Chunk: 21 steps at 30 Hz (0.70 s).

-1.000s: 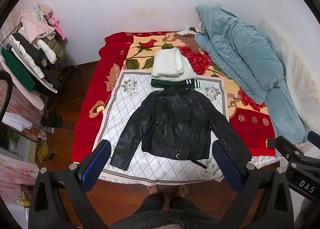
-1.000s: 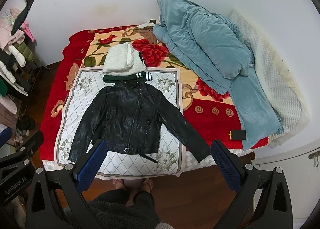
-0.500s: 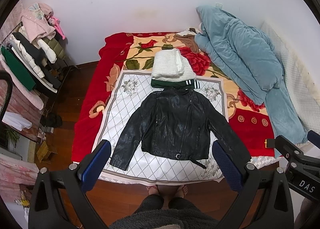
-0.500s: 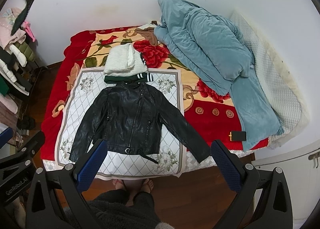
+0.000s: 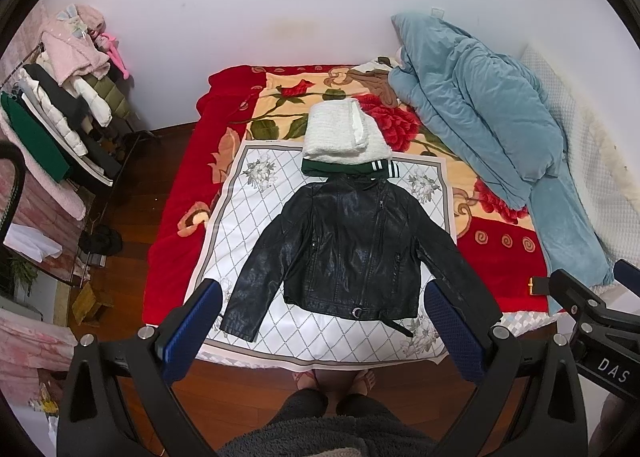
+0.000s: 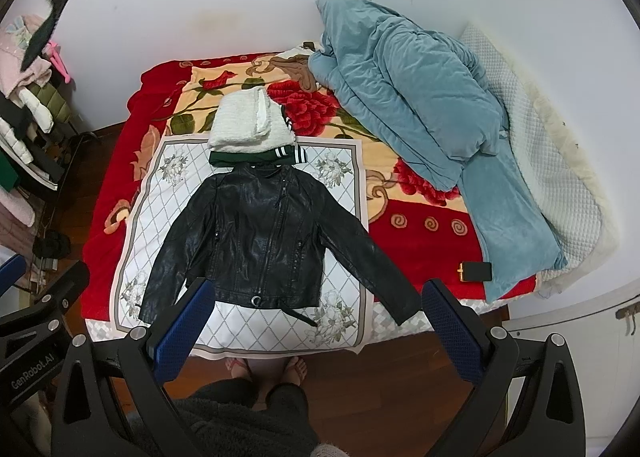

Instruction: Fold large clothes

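Observation:
A black leather jacket (image 5: 352, 249) lies flat, front up, sleeves spread, on a white diamond-patterned sheet (image 5: 248, 209) on the bed; it also shows in the right wrist view (image 6: 264, 233). Above its collar lies a folded pile: a white fluffy garment (image 5: 340, 133) on a green one with white stripes (image 5: 344, 168). My left gripper (image 5: 322, 331) is open and empty, held high above the bed's near edge. My right gripper (image 6: 314, 327) is open and empty at the same height.
A red floral blanket (image 5: 176, 241) covers the bed. A blue duvet (image 6: 420, 97) is heaped at the right, with a dark phone (image 6: 475, 271) beside it. A clothes rack (image 5: 52, 125) stands at the left. The person's feet (image 5: 334, 377) stand on the wooden floor.
Both views have shifted very slightly. The jacket and the pile have not moved, and both grippers stay open.

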### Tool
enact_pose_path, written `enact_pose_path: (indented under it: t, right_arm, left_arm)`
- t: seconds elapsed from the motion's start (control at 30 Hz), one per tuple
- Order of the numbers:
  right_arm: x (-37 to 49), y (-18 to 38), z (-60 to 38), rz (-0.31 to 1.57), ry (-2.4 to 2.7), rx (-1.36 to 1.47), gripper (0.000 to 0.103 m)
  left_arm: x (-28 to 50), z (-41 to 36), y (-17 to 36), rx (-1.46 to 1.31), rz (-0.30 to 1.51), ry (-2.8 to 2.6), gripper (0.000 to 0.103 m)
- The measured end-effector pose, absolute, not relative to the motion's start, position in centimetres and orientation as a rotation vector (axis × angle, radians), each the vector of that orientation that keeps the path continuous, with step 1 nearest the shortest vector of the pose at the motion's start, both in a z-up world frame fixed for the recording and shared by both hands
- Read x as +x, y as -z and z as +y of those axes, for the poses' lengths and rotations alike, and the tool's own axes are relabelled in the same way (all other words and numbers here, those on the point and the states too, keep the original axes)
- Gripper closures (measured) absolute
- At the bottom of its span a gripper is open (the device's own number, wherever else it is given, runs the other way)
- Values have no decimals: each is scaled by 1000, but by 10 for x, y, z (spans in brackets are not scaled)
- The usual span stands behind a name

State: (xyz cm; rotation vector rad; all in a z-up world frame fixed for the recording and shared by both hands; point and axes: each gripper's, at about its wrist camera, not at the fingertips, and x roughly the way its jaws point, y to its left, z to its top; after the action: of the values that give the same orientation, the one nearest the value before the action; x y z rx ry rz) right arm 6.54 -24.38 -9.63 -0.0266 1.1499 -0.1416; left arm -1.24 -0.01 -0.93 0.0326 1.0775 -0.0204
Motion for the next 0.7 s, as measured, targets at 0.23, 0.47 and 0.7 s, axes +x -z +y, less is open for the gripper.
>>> enact_pose_path:
  t: [0.23,0.47,0.7]
  right_arm:
    - [66,96,-241,1153,144,-20,0]
    - [102,132,-248,1154,183,138,0]
    - [100,297,-390,1212,461,579,48]
  left_arm:
    - [-5,-3,14,41,1078,36,0]
    - [54,-8,56,110,979,-18,0]
    - [124,-41,174,170,1058,-71,0]
